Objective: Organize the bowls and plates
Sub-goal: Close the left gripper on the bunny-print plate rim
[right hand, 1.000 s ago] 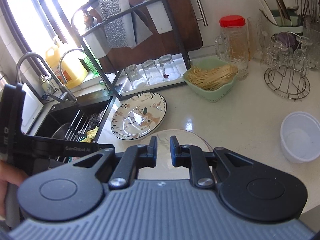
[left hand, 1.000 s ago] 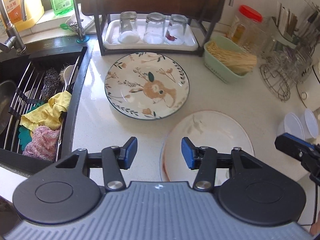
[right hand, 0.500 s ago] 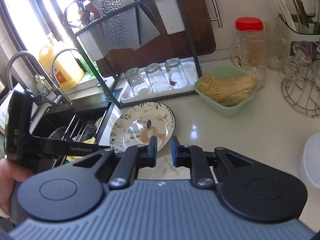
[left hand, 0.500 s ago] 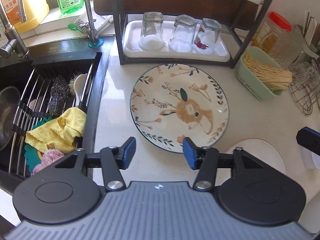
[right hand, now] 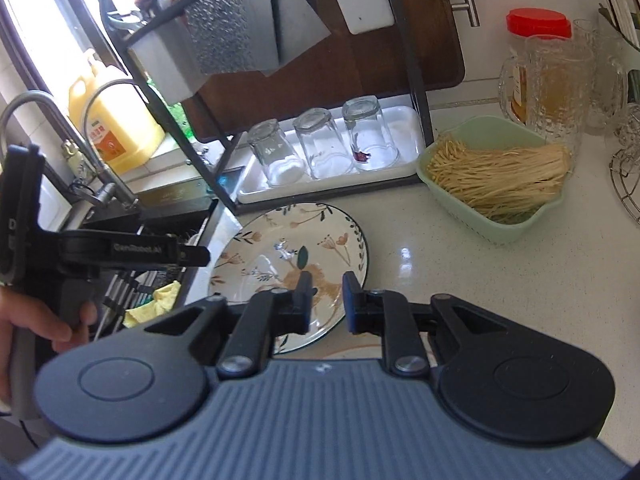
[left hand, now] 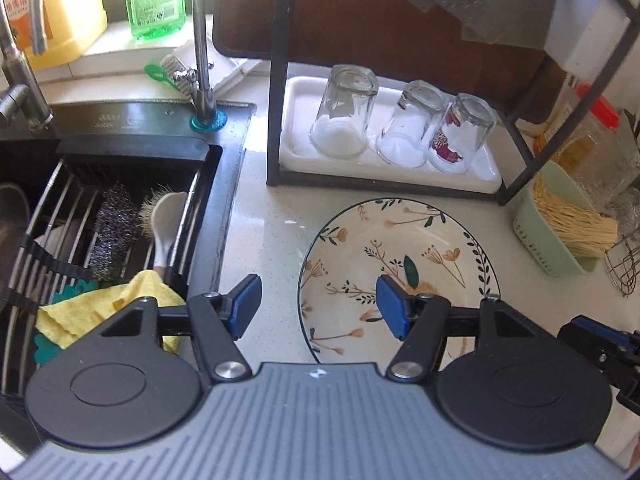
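A floral plate with a deer picture [left hand: 400, 248] lies flat on the white counter in front of the black rack; it also shows in the right wrist view [right hand: 280, 256]. My left gripper [left hand: 318, 306] is open and empty, its jaws straddling the plate's near left rim from above. My right gripper [right hand: 325, 300] is open by a narrow gap and empty, just above the plate's near right edge. A plain white plate's rim [right hand: 356, 350] peeks out under the right gripper. The left gripper's body [right hand: 120, 252] shows at the left of the right wrist view.
A black rack [left hand: 276, 120] holds a white tray with three upturned glasses [left hand: 400, 128]. The sink [left hand: 100, 220] with brushes and a yellow cloth [left hand: 108, 308] is on the left. A green basket of noodles [right hand: 496, 184], a red-lidded jar [right hand: 532, 60] and glass mugs stand on the right.
Both grippers moved forward and left, from over the white plate towards the floral plate and the rack. The white plate has slid out of the left wrist view. Jaw openings are unchanged.
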A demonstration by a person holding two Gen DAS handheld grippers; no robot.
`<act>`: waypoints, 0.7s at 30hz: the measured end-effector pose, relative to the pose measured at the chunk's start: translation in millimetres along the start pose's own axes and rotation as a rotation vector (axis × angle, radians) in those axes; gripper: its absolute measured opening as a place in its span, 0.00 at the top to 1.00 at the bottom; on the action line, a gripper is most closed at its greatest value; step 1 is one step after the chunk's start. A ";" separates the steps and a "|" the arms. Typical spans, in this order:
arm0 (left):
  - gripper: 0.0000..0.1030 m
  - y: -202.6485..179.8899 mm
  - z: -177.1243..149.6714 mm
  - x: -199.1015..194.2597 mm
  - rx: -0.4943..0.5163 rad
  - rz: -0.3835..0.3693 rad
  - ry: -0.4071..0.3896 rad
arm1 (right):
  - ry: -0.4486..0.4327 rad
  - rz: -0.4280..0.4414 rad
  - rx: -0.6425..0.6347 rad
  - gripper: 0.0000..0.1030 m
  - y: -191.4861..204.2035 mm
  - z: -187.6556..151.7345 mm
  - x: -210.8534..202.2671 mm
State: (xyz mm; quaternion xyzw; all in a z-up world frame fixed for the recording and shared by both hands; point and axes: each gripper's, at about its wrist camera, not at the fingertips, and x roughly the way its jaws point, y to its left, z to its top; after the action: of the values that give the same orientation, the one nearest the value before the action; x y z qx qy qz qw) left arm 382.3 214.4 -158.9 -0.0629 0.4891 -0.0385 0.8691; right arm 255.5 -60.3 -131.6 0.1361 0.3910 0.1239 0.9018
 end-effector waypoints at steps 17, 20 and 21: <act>0.70 14.8 -8.3 52.0 0.000 -0.058 0.053 | 0.057 -0.057 0.097 0.74 -23.8 7.4 84.8; 0.71 13.3 -8.4 53.9 0.007 -0.086 0.061 | 0.073 -0.089 0.095 0.82 -24.2 8.1 93.7; 0.71 12.6 -8.2 53.8 0.009 -0.084 0.064 | 0.083 -0.089 0.103 0.82 -25.6 8.1 96.9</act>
State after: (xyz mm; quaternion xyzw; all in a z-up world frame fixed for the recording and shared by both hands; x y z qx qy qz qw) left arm 403.3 219.4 -210.4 -0.0781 0.5132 -0.0791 0.8510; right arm 328.8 -53.4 -200.1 0.1596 0.4395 0.0689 0.8813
